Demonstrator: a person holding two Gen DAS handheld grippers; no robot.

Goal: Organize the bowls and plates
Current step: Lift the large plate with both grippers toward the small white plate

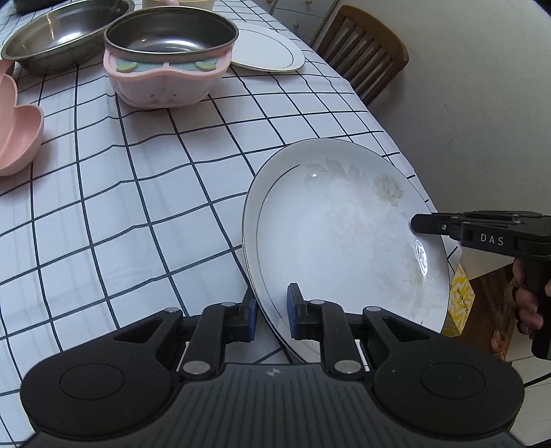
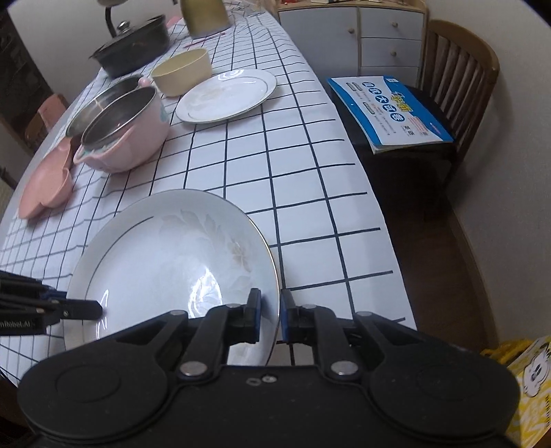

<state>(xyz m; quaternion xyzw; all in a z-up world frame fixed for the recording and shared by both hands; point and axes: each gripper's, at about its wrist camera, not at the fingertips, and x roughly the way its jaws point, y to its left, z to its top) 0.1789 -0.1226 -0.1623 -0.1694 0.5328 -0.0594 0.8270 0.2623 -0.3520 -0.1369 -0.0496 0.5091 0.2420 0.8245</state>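
A large white plate (image 1: 330, 234) with a faint flower print and a thin dark rim line is held between both grippers above the checked tablecloth (image 1: 137, 213). My left gripper (image 1: 272, 310) is shut on the plate's near rim. Opposite it, my right gripper (image 2: 270, 315) is shut on the other rim of the same plate (image 2: 165, 262); in the left wrist view it shows as a black tool (image 1: 482, 231) in a hand. A second white plate (image 2: 227, 94) lies flat farther along the table.
A pink bowl with a steel insert (image 1: 168, 65), a steel basin (image 1: 65, 31), a pink lobed dish (image 1: 17, 134), a cream bowl (image 2: 182, 70) and a black lidded pot (image 2: 132, 44) stand beyond. A chair with a blue book (image 2: 389, 110) sits at the table's right edge.
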